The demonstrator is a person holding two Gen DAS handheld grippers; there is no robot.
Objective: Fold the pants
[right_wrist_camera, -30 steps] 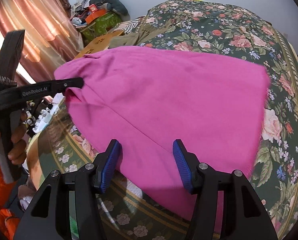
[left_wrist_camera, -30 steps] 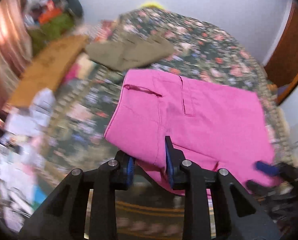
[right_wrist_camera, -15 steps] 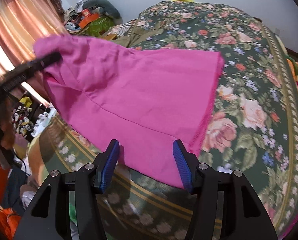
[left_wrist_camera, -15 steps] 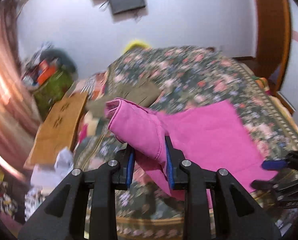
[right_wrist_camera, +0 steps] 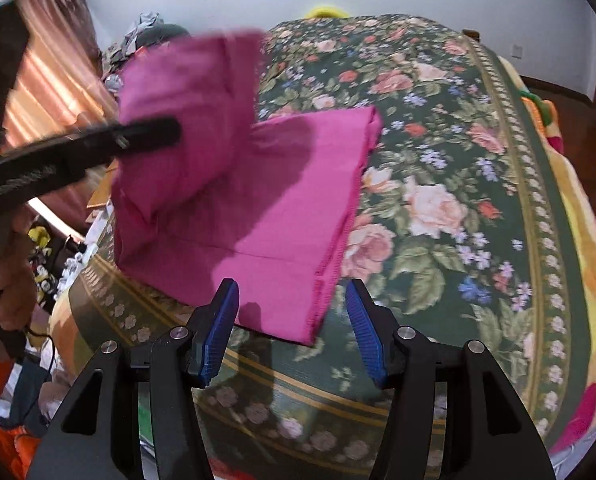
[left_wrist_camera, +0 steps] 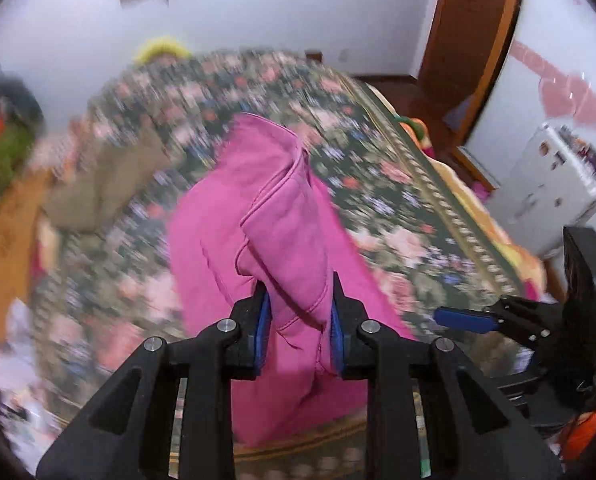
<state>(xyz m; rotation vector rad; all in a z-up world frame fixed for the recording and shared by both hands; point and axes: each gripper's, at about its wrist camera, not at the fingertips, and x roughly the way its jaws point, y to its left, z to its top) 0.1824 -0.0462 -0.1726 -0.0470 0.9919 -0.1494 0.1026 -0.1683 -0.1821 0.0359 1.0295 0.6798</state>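
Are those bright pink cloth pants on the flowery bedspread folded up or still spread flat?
Partly folded: the left gripper holds one end of the bright pink cloth pants lifted over the flat rest on the flowery bedspread.

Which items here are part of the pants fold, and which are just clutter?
In the job:
- pink pants, one end lifted
- left gripper, clamped on the pants
- right gripper, open near the hem
- floral bedspread, the folding surface

Lying about:
- olive garment
- brown board
- white appliance
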